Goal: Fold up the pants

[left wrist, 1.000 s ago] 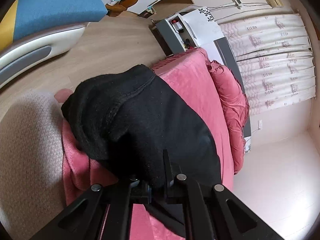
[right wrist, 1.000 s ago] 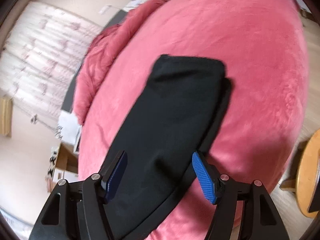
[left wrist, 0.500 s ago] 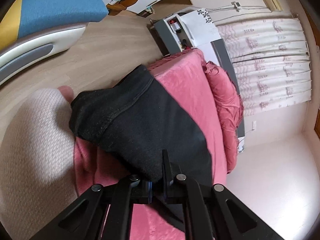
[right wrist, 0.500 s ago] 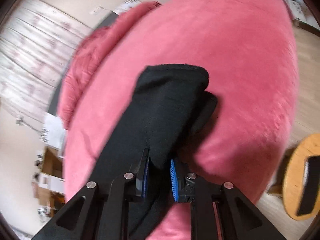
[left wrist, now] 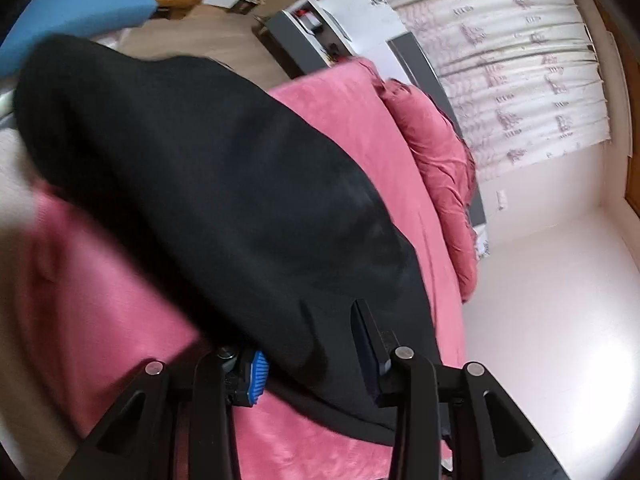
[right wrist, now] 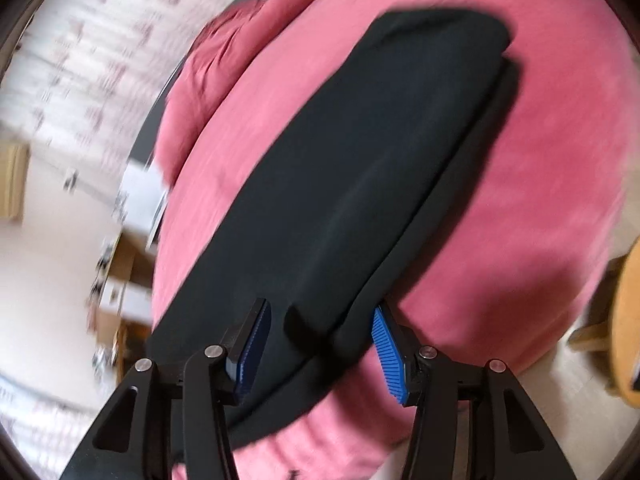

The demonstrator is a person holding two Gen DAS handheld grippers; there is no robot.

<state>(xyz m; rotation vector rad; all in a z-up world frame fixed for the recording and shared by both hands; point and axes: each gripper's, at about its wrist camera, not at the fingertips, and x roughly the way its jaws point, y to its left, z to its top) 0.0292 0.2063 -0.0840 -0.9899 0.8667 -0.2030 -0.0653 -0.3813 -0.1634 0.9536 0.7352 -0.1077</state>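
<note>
Black pants [right wrist: 352, 184] folded lengthwise on the pink bed [right wrist: 560, 184], both claws released.

Soft, limp, light knit by the look; likely to sag and slide layer over layer unless both layers are pinched together near an end or along the doubled edge. Left gripper [left wrist: 316, 356] spread wide astride a fold of cloth, clenching nothing. Right gripper [right wrist: 320, 344] likewise spread, blue pads either side of a small tab of fabric. Plenty of bare bedding right of the pants; pink pillow [left wrist: 440, 160] at the far end, bed edge and wooden stool [right wrist: 628, 328] close on the right.
</note>
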